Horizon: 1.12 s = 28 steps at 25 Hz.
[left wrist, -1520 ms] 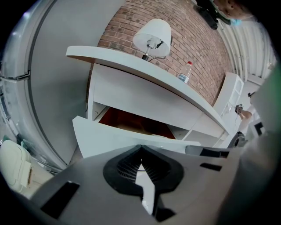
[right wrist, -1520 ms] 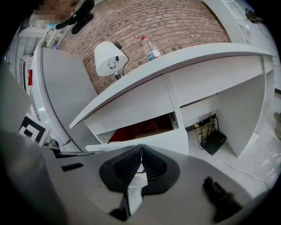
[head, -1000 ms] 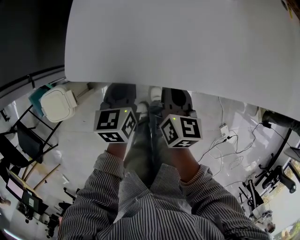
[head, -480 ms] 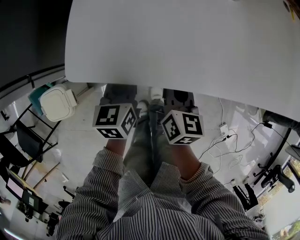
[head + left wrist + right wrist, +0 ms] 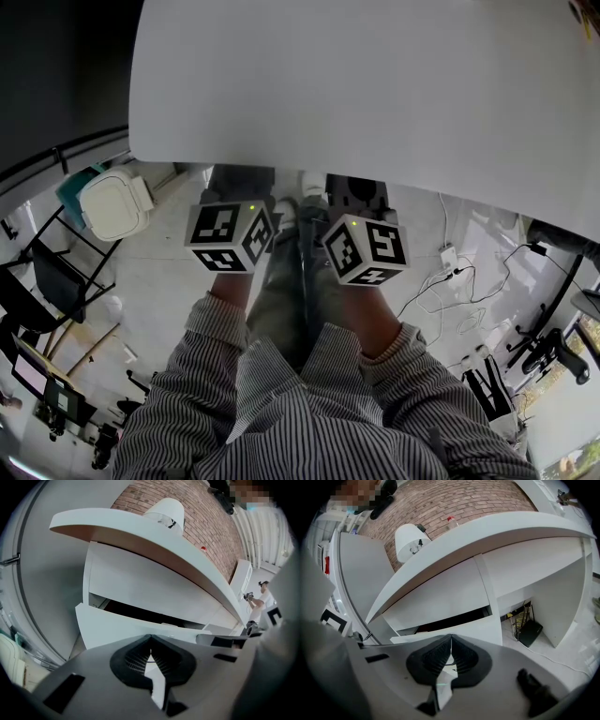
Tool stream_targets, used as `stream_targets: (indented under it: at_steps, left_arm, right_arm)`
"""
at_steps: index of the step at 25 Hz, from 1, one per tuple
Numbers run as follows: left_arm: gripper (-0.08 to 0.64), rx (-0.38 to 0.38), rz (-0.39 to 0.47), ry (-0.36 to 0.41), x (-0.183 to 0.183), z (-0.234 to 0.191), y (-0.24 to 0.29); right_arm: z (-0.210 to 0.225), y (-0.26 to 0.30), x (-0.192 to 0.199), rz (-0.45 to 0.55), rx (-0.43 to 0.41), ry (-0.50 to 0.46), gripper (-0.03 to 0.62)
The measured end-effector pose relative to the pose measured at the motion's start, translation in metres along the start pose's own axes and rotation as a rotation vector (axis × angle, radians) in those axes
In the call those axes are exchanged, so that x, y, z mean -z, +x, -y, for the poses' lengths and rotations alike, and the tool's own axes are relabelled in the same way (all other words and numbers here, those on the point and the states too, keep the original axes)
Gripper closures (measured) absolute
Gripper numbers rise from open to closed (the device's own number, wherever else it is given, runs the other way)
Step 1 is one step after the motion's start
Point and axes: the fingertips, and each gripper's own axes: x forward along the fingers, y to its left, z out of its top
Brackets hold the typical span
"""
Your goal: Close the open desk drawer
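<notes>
The white desk (image 5: 356, 84) fills the top of the head view and hides the drawer and both sets of jaws there. Only the left marker cube (image 5: 230, 236) and the right marker cube (image 5: 366, 250) show, side by side just short of the desk's near edge. In the left gripper view the open drawer (image 5: 117, 625) juts out under the desktop with a dark gap above its white front. My left gripper (image 5: 150, 644) is shut and empty, a little short of that front. The right gripper view shows the same drawer (image 5: 454, 629) ahead of my right gripper (image 5: 451, 641), also shut and empty.
A white lidded bin (image 5: 117, 204) stands on the floor to the left. Cables and a power strip (image 5: 448, 262) lie to the right. A black box (image 5: 529, 632) sits under the desk's right bay. A white lamp (image 5: 165, 513) stands on the desktop.
Both grippers have moved slightly forward toward the desk edge, staying side by side. The jaws stay shut.
</notes>
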Motion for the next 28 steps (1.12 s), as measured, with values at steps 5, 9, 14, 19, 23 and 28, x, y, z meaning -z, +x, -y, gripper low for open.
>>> stream_targets:
  at_steps: [5,9,14,19,23,28]
  left_arm:
    - [0.548,-0.009,-0.006,-0.012,0.002,-0.003,0.001]
    - [0.547,-0.004,-0.009,-0.015,0.003,-0.002,0.0]
    - [0.546,-0.008,0.015,-0.019,0.0,0.001,-0.006]
    - [0.547,-0.014,0.028,-0.013,-0.001,0.0,-0.021]
    - [0.546,-0.017,0.048,-0.007,-0.001,0.0,-0.037]
    - [0.547,0.01,0.073,0.003,-0.002,0.011,-0.061]
  right_arm:
    - [-0.001,0.002,0.003,-0.013,0.002,-0.005,0.575]
    - [0.0,0.001,0.004,-0.018,0.0,0.001,0.575]
    - [0.0,-0.002,0.004,-0.026,-0.004,0.04,0.575]
    - [0.003,-0.009,-0.002,0.0,0.009,0.051,0.574]
    - [0.004,-0.019,-0.004,0.015,0.01,0.048,0.575]
    - [-0.014,-0.038,-0.001,0.014,-0.065,0.037,0.575]
